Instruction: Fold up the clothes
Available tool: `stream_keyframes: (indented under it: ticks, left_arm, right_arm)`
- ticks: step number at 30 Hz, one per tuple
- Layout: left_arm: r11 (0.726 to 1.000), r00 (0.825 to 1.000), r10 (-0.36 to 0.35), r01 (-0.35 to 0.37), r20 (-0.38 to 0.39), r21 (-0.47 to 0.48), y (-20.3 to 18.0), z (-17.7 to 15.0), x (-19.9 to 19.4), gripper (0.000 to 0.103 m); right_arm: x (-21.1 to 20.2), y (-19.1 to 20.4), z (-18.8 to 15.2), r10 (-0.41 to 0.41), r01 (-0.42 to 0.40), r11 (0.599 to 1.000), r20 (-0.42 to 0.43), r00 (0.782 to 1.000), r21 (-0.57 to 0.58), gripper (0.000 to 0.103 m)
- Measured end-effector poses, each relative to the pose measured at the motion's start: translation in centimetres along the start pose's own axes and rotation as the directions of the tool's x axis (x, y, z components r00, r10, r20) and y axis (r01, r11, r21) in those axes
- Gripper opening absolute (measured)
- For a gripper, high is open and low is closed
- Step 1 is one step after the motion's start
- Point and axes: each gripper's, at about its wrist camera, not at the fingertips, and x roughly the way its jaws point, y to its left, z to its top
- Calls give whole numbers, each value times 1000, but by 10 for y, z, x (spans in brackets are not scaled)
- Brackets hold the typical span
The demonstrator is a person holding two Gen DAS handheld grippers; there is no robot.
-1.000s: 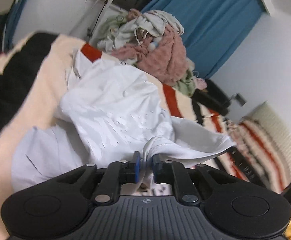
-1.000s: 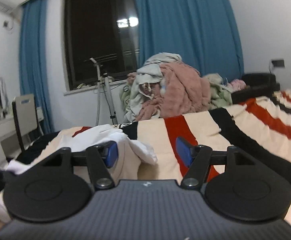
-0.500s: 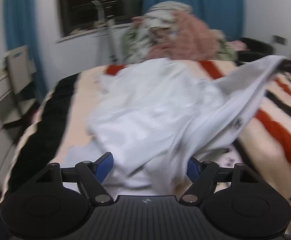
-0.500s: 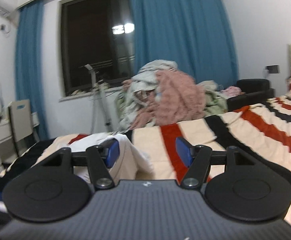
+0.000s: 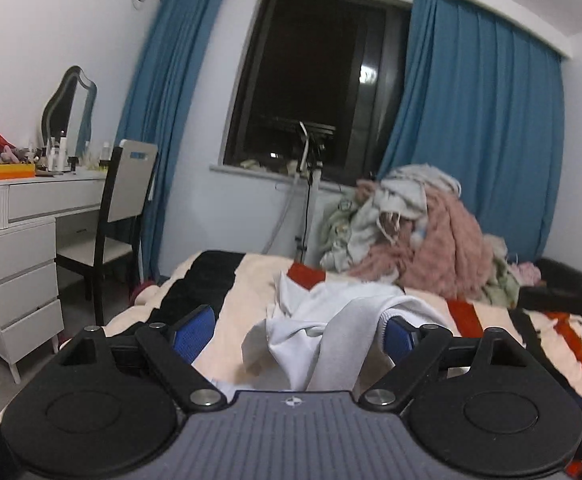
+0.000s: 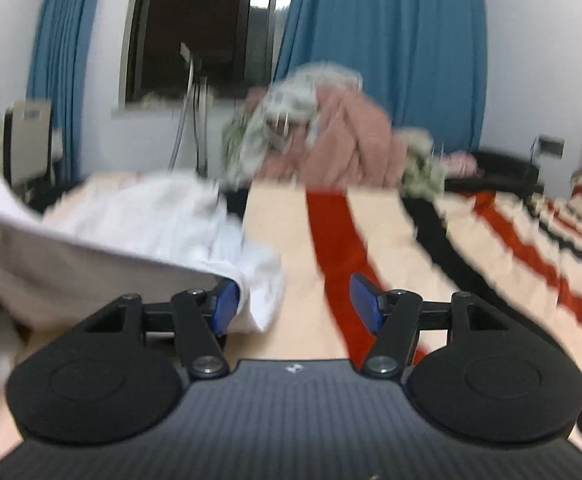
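Observation:
A white garment (image 5: 323,320) lies crumpled on the striped bed (image 5: 247,276). My left gripper (image 5: 297,330) is open; a fold of the garment drapes between its blue pads, against the right one, and is not clamped. In the right wrist view the same white garment (image 6: 139,224) lies at the left, its edge reaching the left pad (image 6: 227,306). My right gripper (image 6: 293,300) is open and empty over the blanket (image 6: 371,232).
A heap of pink, green and grey clothes (image 5: 407,236) sits at the bed's far end; it also shows in the right wrist view (image 6: 331,136). A white dresser (image 5: 19,240) and chair (image 5: 123,208) stand at the left. Blue curtains flank a dark window (image 5: 323,92).
My left gripper opened and let go of the white garment's hem, then tilted up to look level across the bed. My right gripper stayed open and dropped closer to the blanket.

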Motion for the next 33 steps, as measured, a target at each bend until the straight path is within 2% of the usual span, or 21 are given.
stream_keyframes:
  ticks: [1,3,7,9,12,15,18,22,25,28,30,32,33]
  left_arm:
    - [1000,1000,1,-1,14,-9,1,2,-5,89]
    - [1000,999,3,-2,43,-28,2,6,-14,89]
    - [998,995,9,-3,101,-65,4,13,-33,89]
    - [996,991,13,-2,132,-87,4,20,-44,89]
    - [988,977,23,9,210,-152,5,63,-74,89]
    - [979,958,17,42,285,-201,5,113,-104,89]
    - [982,926,-13,84,376,-171,-3,173,-139,89]
    - [987,848,-75,137,524,-81,-20,249,-197,93]
    - [985,814,-123,168,568,-28,-36,297,-229,94]
    - [978,795,-177,207,580,16,-53,331,-245,94]
    - [977,799,-190,214,570,26,-64,344,-241,95]
    - [976,817,-196,216,542,28,-75,350,-226,95]
    - [977,833,-196,214,518,27,-80,349,-214,96]
  right_arm:
    - [1,1,-4,2,-2,1000,-28,1000,-9,62]
    - [-7,0,-7,-23,23,1000,-15,1000,5,62]
    - [-39,-7,10,-90,82,994,121,989,71,62]
    - [-57,-12,35,-96,76,991,189,977,110,62]
    - [-97,-12,90,-70,39,994,305,950,107,63]
    - [-141,-14,156,-23,-10,997,411,912,77,63]
    - [-188,-20,224,14,-61,995,494,869,79,63]
    - [-245,-32,305,18,-86,992,575,818,91,63]
    - [-285,-42,362,11,-94,990,626,780,100,63]
    - [-308,-54,402,4,-89,991,655,756,97,63]
    - [-317,-61,424,-4,-77,993,668,744,91,65]
    - [-315,-67,438,-5,-63,995,666,746,77,65]
    - [-309,-68,442,-8,-51,996,660,751,70,65]
